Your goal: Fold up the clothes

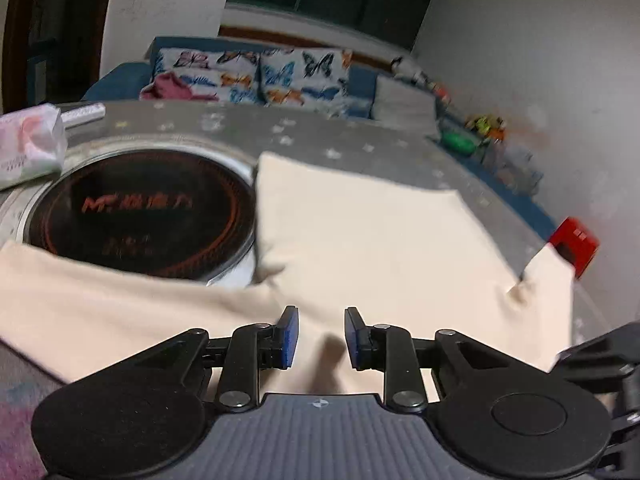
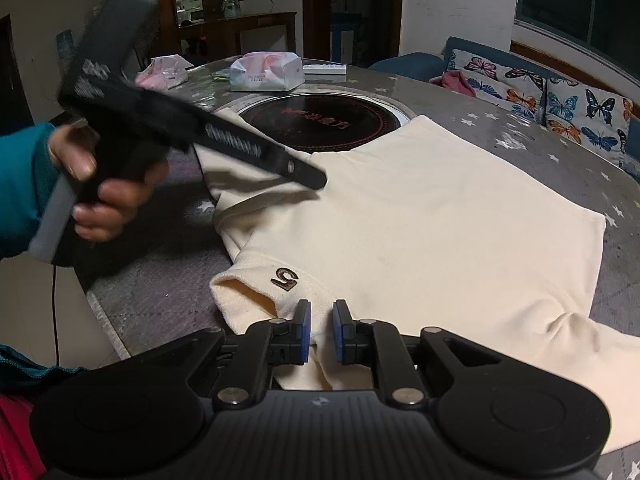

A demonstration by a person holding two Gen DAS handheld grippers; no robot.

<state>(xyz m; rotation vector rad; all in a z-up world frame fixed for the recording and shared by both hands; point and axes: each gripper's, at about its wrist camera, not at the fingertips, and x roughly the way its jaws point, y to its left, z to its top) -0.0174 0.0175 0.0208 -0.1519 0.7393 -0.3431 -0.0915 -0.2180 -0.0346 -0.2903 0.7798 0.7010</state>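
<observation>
A cream garment (image 1: 360, 240) lies spread on the grey round table (image 1: 360, 140); it also shows in the right wrist view (image 2: 420, 220), with a brown emblem (image 2: 285, 279) near its closest edge. My left gripper (image 1: 322, 336) hovers over the garment's near part with its jaws apart and nothing between them. In the right wrist view the left gripper (image 2: 312, 178) reaches over the garment's left sleeve. My right gripper (image 2: 321, 330) is at the garment's front edge, jaws narrowly apart with a fold of cream cloth between them; contact is unclear.
A black round cooktop (image 1: 140, 216) is set into the table centre, partly under the garment. Tissue packs (image 2: 266, 70) and a remote (image 2: 324, 68) lie on the far side. A red box (image 1: 574, 244) sits at the table's edge. A blue sofa with butterfly cushions (image 1: 256, 72) stands behind.
</observation>
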